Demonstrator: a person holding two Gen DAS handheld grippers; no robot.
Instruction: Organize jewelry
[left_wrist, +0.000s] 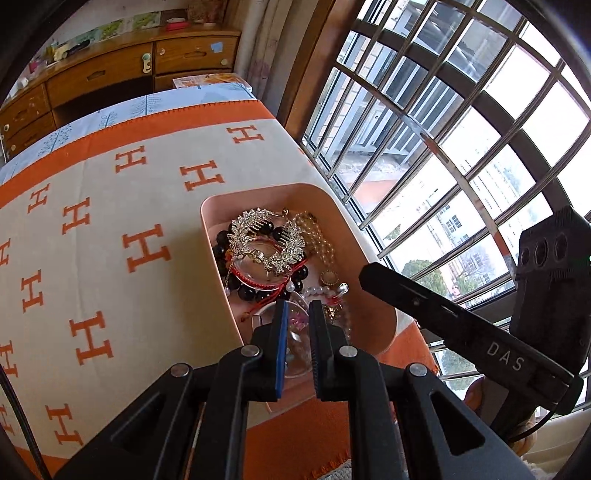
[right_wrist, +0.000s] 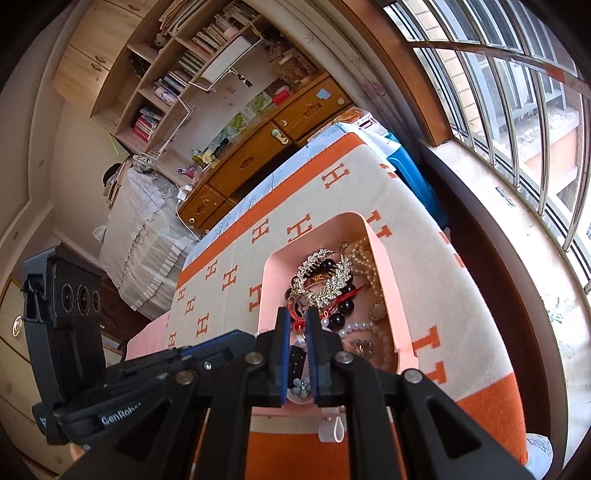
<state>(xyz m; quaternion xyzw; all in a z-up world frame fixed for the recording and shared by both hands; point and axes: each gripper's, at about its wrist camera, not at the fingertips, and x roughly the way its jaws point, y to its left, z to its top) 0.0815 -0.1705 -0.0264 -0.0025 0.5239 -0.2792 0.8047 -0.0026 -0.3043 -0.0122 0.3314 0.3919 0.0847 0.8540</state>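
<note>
Two grippers hang over the near end of the pink tray (left_wrist: 221, 206): left gripper (left_wrist: 298, 317) and right gripper (right_wrist: 296, 325) both narrowly parted, empty, probably because the tangled jewelry (left_wrist: 269, 251) is all piled there for sorting.

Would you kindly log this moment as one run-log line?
left gripper: nearly closed, above pink tray | right gripper: narrow gap, nothing clearly held | rhinestone comb atop black beads
</note>
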